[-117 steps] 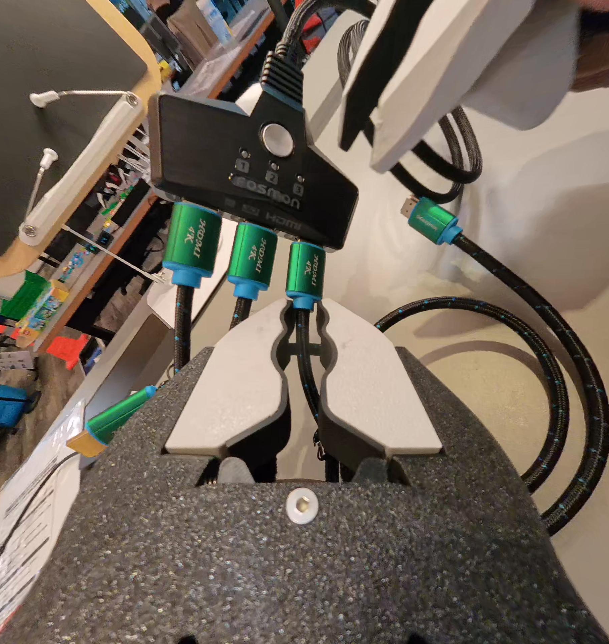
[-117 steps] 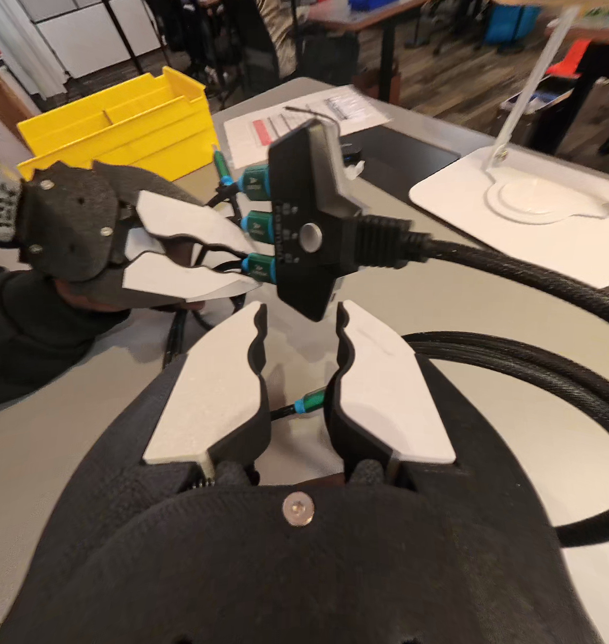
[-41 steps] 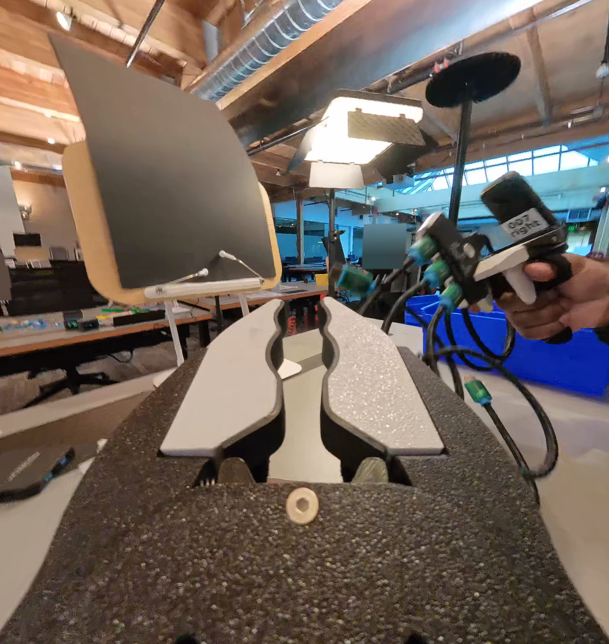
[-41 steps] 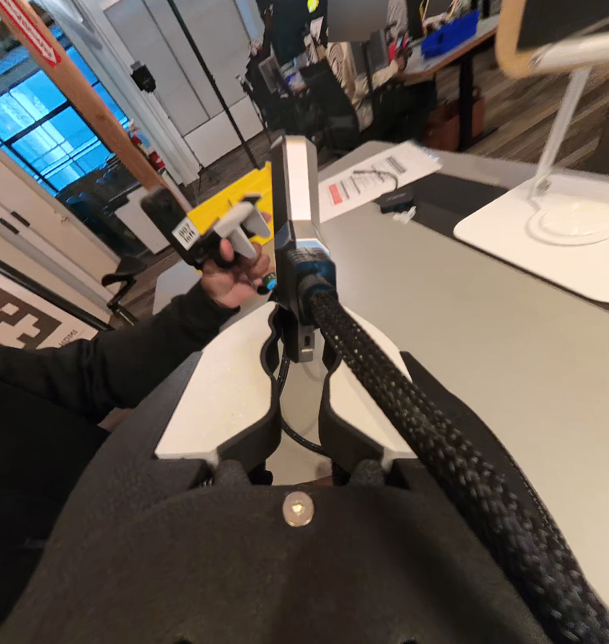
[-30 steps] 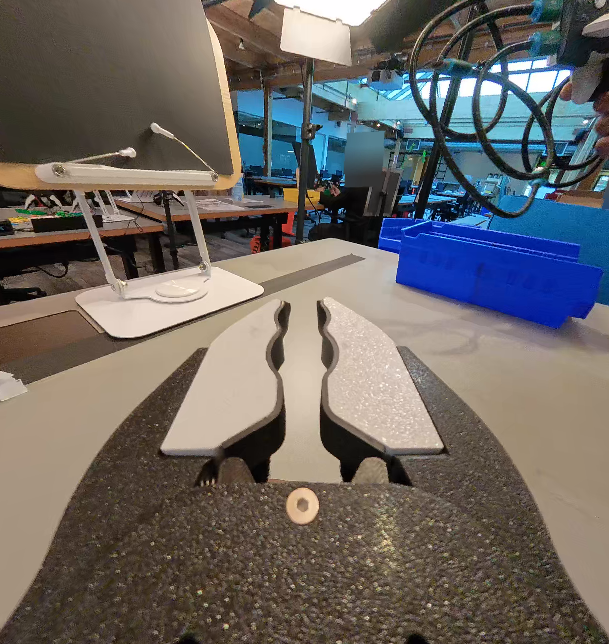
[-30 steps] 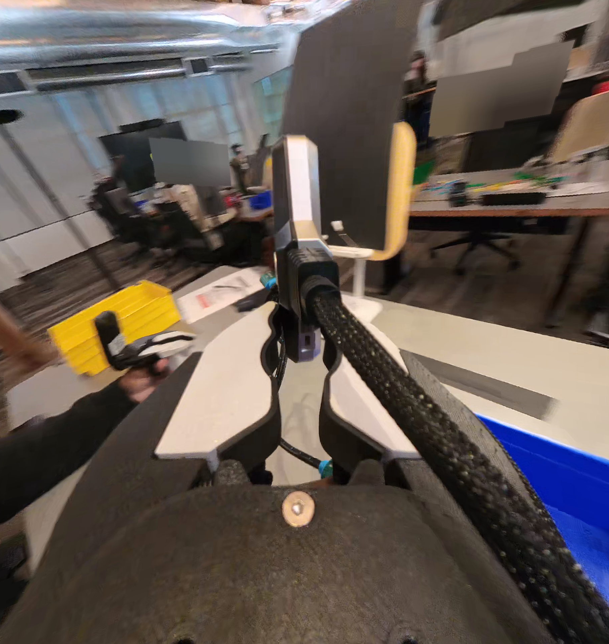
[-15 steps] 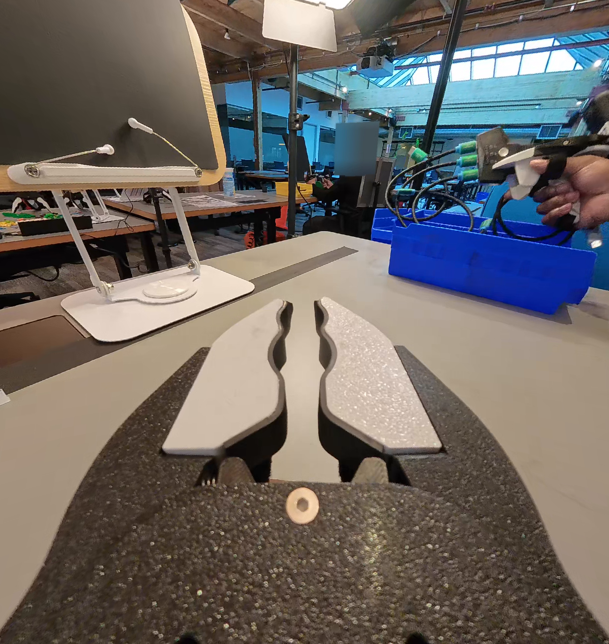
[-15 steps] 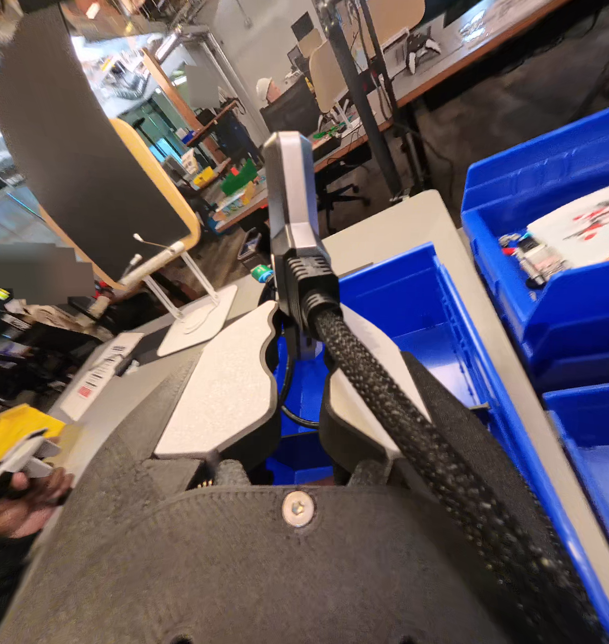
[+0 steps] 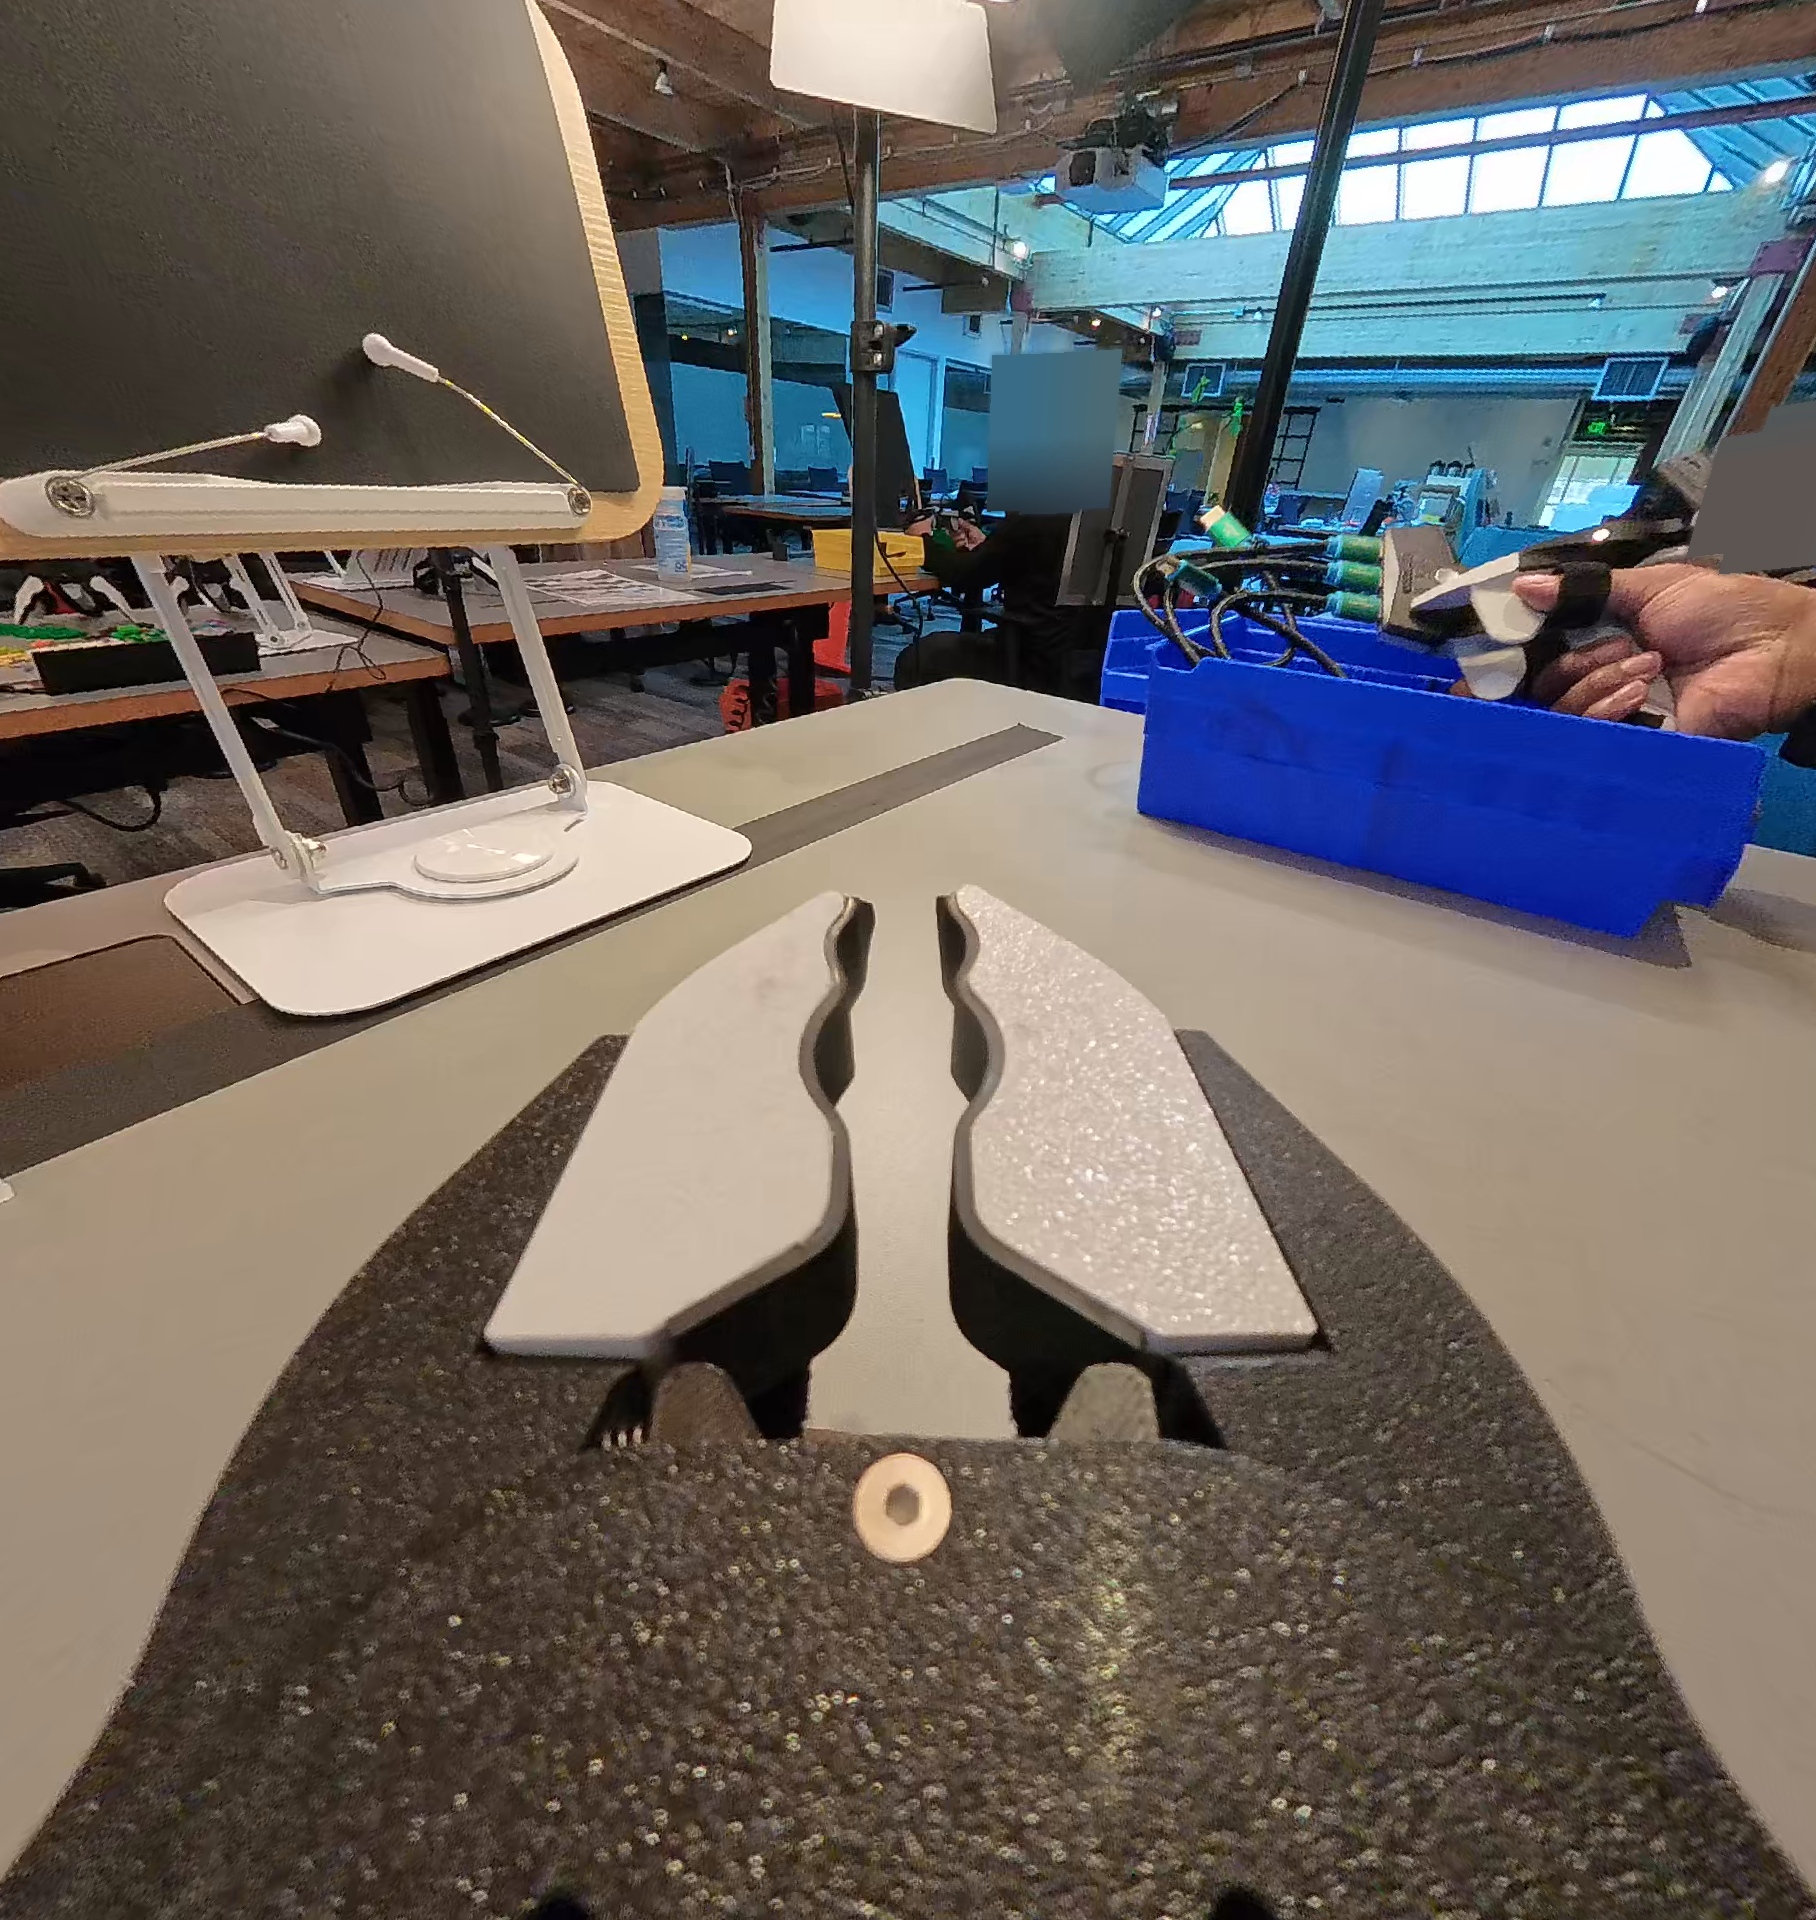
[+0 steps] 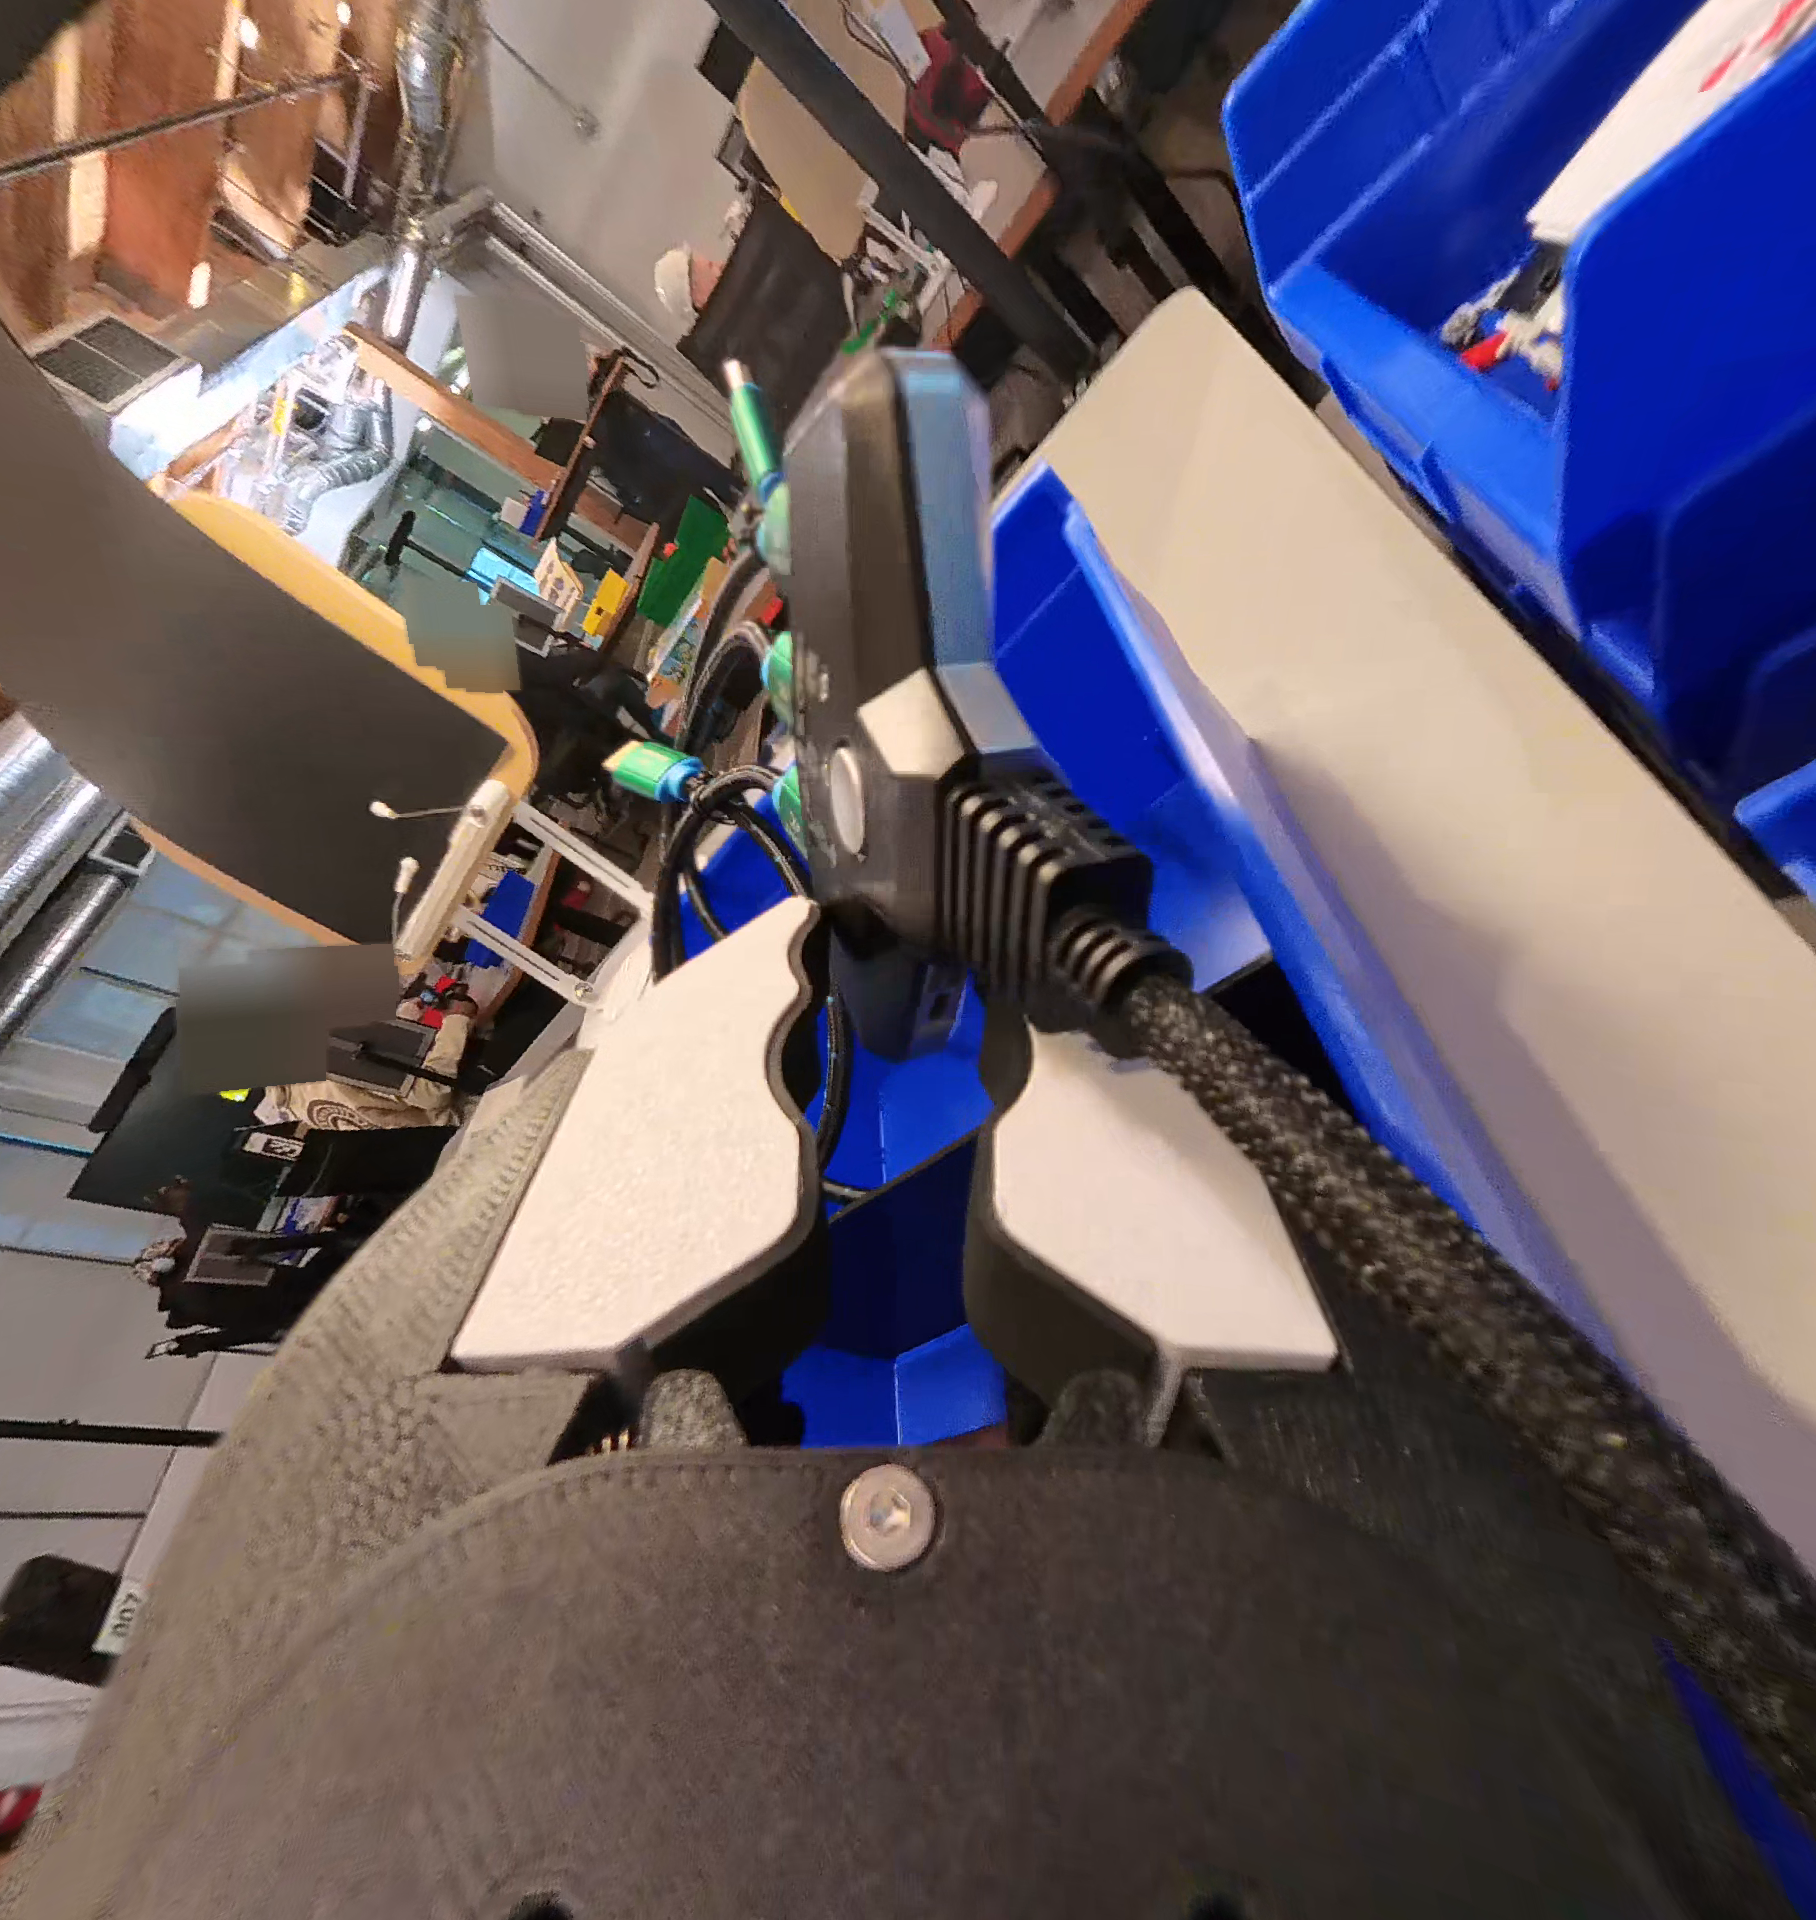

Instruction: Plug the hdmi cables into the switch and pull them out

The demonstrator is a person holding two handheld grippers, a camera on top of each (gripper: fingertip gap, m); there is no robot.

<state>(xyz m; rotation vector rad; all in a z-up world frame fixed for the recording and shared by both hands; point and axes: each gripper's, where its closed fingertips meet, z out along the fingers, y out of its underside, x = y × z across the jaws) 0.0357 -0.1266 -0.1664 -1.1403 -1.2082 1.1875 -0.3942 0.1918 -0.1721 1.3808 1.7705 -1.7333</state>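
Note:
My right gripper (image 10: 899, 935) is shut on the lower corner of the black HDMI switch (image 10: 883, 582) and holds it tilted over a blue bin (image 10: 1070, 665). Green-shelled plugs sit in the switch's far side. A loose green cable end (image 10: 655, 771) hangs beside it. The switch's thick braided cable (image 10: 1403, 1195) runs back over my right finger. In the left wrist view the switch (image 9: 1408, 582) and right gripper (image 9: 1486, 634) are at the far right above the bin (image 9: 1444, 790). My left gripper (image 9: 902, 914) is empty, its jaws nearly together, low over the grey table (image 9: 1403, 1143).
A white stand (image 9: 447, 914) carrying a black board (image 9: 260, 208) stands at the table's back left. More blue bins (image 10: 1662, 312) with small parts lie beyond the first one. A person's hand (image 9: 1693, 665) holds the right gripper. The tips of one gripper are about 55 centimetres away from the tips of the other.
The right gripper has carried the switch and its cables down from high up to just over the blue bin and tilted it. The left gripper has stayed empty and nearly still.

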